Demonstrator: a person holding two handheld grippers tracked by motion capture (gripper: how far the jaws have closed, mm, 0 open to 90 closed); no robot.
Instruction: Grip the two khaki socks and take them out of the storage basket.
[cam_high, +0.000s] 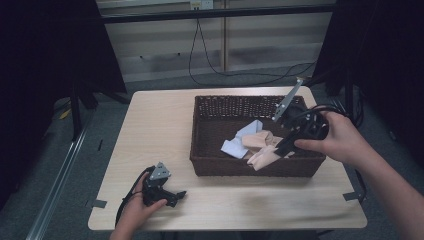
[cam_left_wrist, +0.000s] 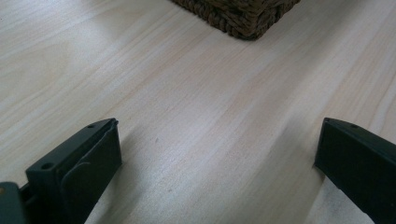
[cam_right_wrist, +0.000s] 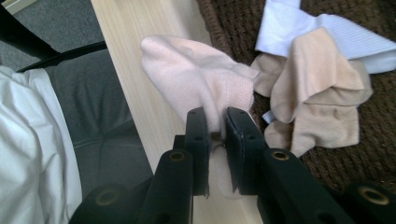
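Nearest the person, the left hand (cam_high: 137, 207) rests on the table (cam_high: 155, 130) at its front left corner, wrapped around the left gripper (cam_high: 176, 196), which lies low on the wood and points right toward the basket (cam_high: 200, 130). Its jaws stand wide apart with nothing but bare table between them; in the left gripper view one corner of the basket sits ahead of them, well apart.

Farther in and to the right, the right hand (cam_high: 340, 137) reaches over the basket's front right part, forearm coming in from the lower right edge, wrist bent so the right gripper (cam_high: 280, 150) tilts down and to the left. Its jaws are clamped on a pink sock (cam_right_wrist: 201, 84). In the right gripper view the pads pinch one end of the sock, and the rest of it hangs forward over the basket's front rim and the strip of table beside it. It seems lifted off the basket floor, though the high view is too dim to be sure.

Beyond the sock, on the basket floor, lies a crumpled beige sock (cam_right_wrist: 317, 93), and just behind it, touching it, a white sock (cam_right_wrist: 322, 32). The far wall of the basket stands at the back, near the table's far edge.
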